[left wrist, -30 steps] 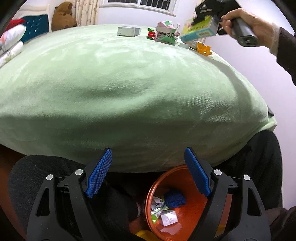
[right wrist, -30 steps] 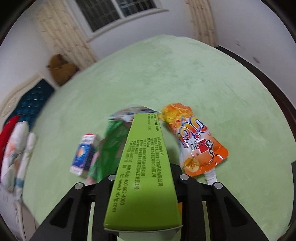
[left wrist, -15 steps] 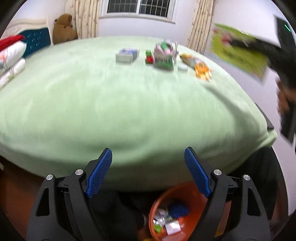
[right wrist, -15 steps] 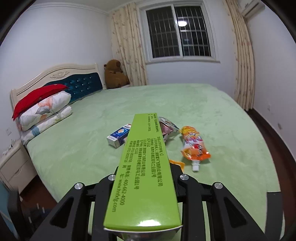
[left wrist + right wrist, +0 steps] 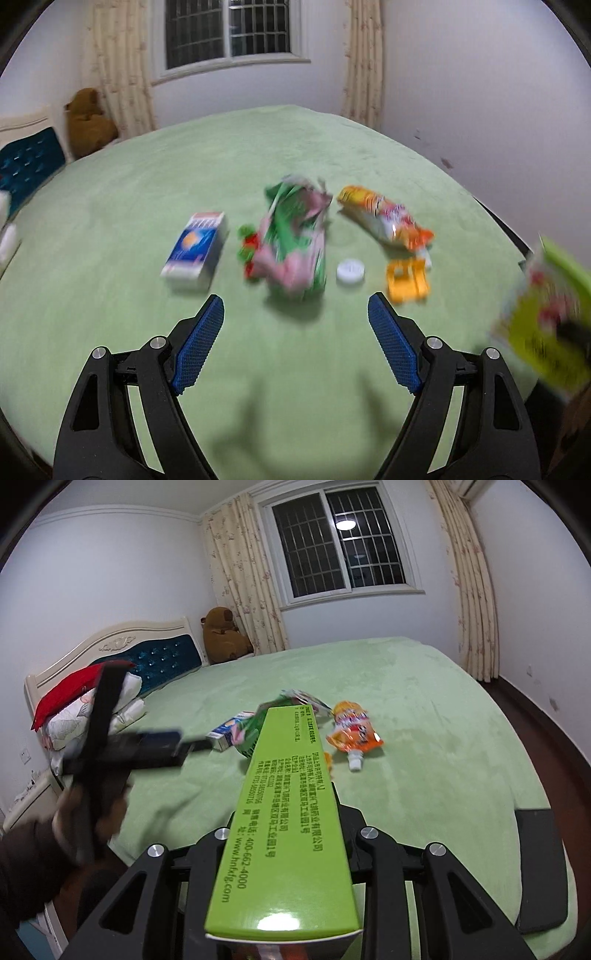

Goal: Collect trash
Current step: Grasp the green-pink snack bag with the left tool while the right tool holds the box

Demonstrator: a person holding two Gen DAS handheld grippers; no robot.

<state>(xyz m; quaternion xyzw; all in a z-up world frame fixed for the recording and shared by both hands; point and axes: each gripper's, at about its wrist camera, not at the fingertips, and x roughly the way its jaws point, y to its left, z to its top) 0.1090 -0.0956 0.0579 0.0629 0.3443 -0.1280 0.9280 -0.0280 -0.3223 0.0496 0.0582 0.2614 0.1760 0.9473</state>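
My right gripper [image 5: 291,834] is shut on a long green box [image 5: 288,812], held above the near edge of the bed; the box shows blurred at the right of the left wrist view [image 5: 546,317]. My left gripper [image 5: 295,336] is open and empty above the green bedspread [image 5: 258,155]. Ahead of it lie a blue and white box [image 5: 195,249], a green and pink wrapper [image 5: 295,240], an orange pouch [image 5: 384,218], a white cap [image 5: 350,271] and an orange piece [image 5: 408,280]. The left gripper also shows blurred in the right wrist view [image 5: 122,746].
A headboard [image 5: 147,653], pillows [image 5: 85,701] and a brown teddy bear [image 5: 223,635] are at the far left of the bed. A window [image 5: 343,539] with curtains is behind. A dark flat object [image 5: 539,867] lies at the bed's near right edge.
My left gripper has risen from the orange bin below the bed and moved forward over the bedspread toward the trash. My right gripper has pulled back from the trash with the green box.
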